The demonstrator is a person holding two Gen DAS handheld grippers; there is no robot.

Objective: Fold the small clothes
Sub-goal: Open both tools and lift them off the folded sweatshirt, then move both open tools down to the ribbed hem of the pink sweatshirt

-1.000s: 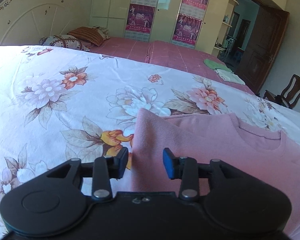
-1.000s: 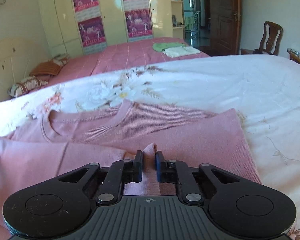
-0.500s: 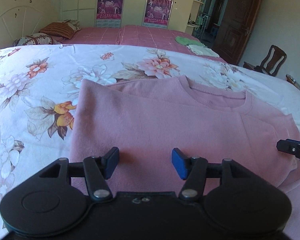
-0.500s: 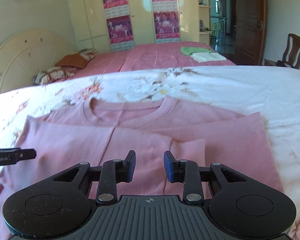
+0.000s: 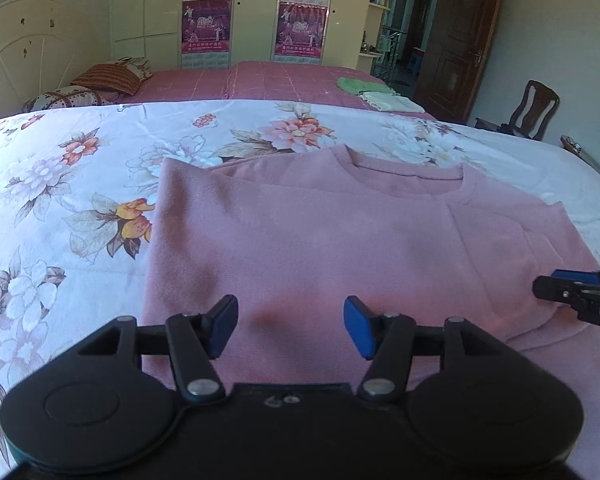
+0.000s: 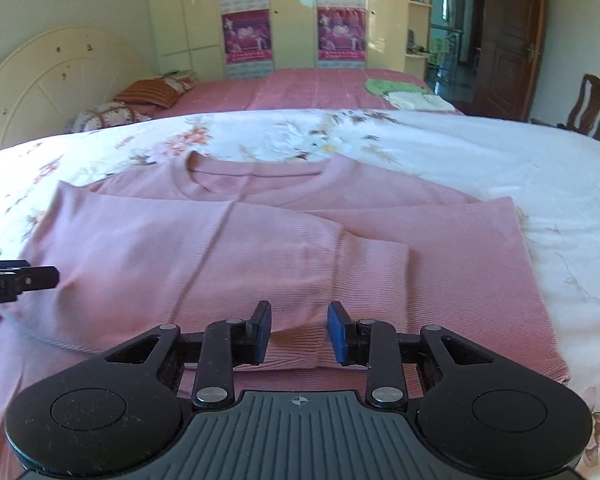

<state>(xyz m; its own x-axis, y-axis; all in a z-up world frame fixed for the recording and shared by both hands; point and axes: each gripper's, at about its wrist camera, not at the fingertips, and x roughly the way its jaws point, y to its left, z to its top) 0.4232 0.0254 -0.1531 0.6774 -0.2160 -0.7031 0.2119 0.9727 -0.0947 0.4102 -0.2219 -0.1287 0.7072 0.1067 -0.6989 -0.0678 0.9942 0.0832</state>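
Observation:
A pink knit sweater (image 5: 320, 240) lies flat on the floral bedsheet (image 5: 60, 184), neck away from me, with both sleeves folded across the body. It also shows in the right wrist view (image 6: 220, 248), where a sleeve cuff (image 6: 372, 264) lies on top. My left gripper (image 5: 290, 326) is open and empty above the sweater's near left part. My right gripper (image 6: 298, 334) is open and empty above the near hem. Each gripper's tip shows at the edge of the other's view.
A second bed with a pink cover (image 5: 260, 80) stands behind, with pillows (image 5: 108, 78) and folded green and white cloths (image 5: 364, 88) on it. A wardrobe with posters (image 5: 252, 12), a dark door (image 5: 460, 40) and a wooden chair (image 5: 536, 108) are at the back right.
My right gripper let go of the sleeve fabric, opened and drew back. My left gripper opened wider and moved right over the sweater. The sleeve now lies flat across the body.

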